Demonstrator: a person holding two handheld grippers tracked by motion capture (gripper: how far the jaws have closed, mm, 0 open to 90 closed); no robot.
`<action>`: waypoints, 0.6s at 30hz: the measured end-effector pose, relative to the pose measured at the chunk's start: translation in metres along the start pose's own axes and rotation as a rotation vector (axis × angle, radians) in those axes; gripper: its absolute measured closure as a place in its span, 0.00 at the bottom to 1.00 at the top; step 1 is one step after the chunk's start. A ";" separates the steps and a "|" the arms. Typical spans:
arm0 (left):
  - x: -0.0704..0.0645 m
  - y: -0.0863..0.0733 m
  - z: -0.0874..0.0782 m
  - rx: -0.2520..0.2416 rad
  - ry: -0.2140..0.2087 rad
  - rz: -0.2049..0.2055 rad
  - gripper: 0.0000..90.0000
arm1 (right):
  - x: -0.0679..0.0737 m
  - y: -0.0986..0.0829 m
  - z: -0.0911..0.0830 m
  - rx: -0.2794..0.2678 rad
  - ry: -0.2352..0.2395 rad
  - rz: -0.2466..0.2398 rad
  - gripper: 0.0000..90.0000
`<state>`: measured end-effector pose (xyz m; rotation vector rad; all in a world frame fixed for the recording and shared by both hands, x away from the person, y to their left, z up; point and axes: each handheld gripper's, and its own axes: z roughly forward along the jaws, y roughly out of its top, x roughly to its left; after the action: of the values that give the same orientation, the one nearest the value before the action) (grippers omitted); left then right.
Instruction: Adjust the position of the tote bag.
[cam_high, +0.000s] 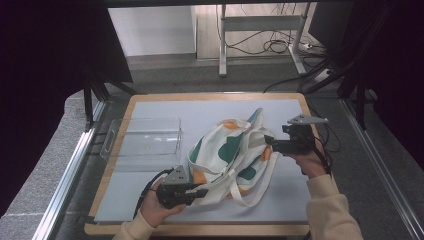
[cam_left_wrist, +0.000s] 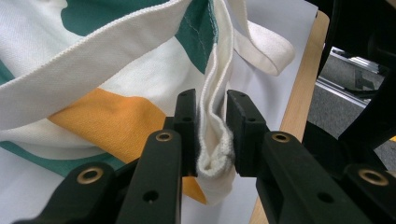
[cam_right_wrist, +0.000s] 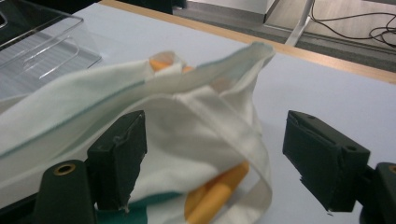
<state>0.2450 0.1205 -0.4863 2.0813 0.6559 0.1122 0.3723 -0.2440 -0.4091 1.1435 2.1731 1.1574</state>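
A cream tote bag (cam_high: 227, 152) with green and orange patches lies crumpled in the middle of the white mat. My left gripper (cam_high: 202, 191) is at the bag's near left corner, shut on a folded edge of the bag (cam_left_wrist: 212, 140). Its jaws press the cloth from both sides. My right gripper (cam_high: 269, 141) is at the bag's right side, open, with its jaws wide apart. The bag's rim and a strap (cam_right_wrist: 215, 121) lie between and just ahead of its fingers, untouched by the pads. Long cream straps (cam_high: 250, 192) trail toward the front of the mat.
A clear plastic tray (cam_high: 142, 139) stands at the mat's left, partly over the wooden table edge (cam_high: 107, 175). Metal rails run along both sides of the table. Desk legs and cables are on the floor beyond.
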 end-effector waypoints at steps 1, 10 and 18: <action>0.000 0.000 0.000 0.001 0.000 0.001 0.84 | -0.001 0.004 0.003 0.001 0.002 0.004 0.25; 0.000 0.000 0.001 0.007 -0.003 0.003 0.84 | -0.012 0.029 0.034 0.051 -0.010 0.043 0.23; 0.000 -0.001 0.002 0.007 -0.003 0.000 0.84 | -0.021 0.043 0.053 0.076 -0.031 0.071 0.23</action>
<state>0.2453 0.1193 -0.4878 2.0881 0.6552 0.1075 0.4398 -0.2224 -0.4034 1.2720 2.1860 1.0874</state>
